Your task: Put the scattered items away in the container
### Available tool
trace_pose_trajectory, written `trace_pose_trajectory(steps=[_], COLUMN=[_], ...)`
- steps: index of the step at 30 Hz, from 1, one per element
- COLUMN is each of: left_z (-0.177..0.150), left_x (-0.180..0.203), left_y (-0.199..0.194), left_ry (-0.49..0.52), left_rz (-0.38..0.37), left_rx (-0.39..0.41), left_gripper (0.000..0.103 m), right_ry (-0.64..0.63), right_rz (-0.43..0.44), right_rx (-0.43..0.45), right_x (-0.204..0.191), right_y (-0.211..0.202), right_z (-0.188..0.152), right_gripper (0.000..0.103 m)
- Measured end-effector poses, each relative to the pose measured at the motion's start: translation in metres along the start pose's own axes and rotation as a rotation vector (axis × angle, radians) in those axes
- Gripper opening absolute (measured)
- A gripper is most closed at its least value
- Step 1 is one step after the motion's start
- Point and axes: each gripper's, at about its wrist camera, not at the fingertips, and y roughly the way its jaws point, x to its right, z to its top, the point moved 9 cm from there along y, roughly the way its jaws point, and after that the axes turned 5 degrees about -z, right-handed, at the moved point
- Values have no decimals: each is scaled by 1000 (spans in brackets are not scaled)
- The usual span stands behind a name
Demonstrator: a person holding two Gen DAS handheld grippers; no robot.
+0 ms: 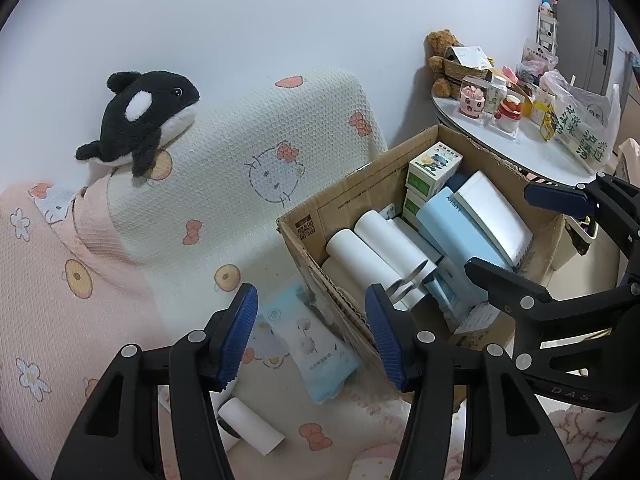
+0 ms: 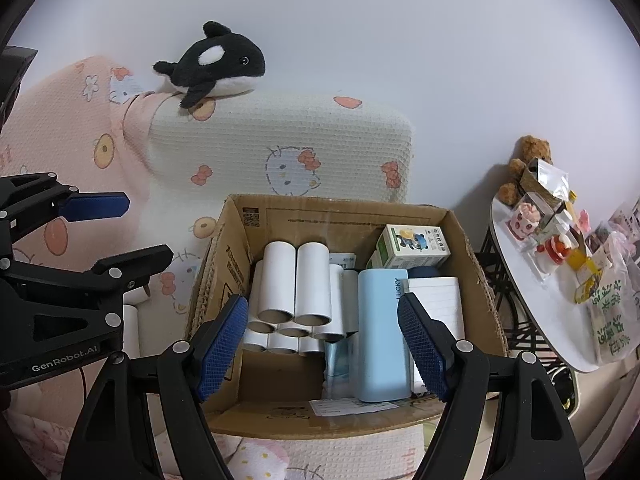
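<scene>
An open cardboard box (image 1: 340,196) (image 2: 352,216) stands on the bed. It holds several white paper rolls (image 2: 296,284), a light blue pack (image 2: 382,340), a white notebook (image 2: 436,300) and small green-and-white boxes (image 2: 416,246). My left gripper (image 1: 312,336) (image 2: 120,232) is open and hangs over a pale blue tissue pack (image 1: 316,360) that lies on the bedding beside the box's left wall. A loose white roll (image 1: 252,426) lies near its left finger. My right gripper (image 2: 324,344) (image 1: 528,236) is open above the box's front part, with nothing between its pads.
A black-and-white orca plush (image 1: 144,120) (image 2: 216,64) lies on a cream pillow (image 1: 256,140) against the wall. Right of the box stands a round white table (image 2: 532,308) crowded with small jars, a teddy bear (image 1: 442,60) and a plastic bag (image 1: 580,120).
</scene>
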Motion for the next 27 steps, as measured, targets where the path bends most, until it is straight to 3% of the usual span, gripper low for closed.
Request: trace_pose_trajectory(steps=[27], left_z=[-1], left_x=[1], left_y=[2], left_ry=[12], left_rz=[0], left_rx=[-9], left_gripper=[60], right_ry=[-3], right_rz=[13], right_rx=[-6], right_x=[-5], right_y=[-1], right_z=[-1], right_gripper=[75])
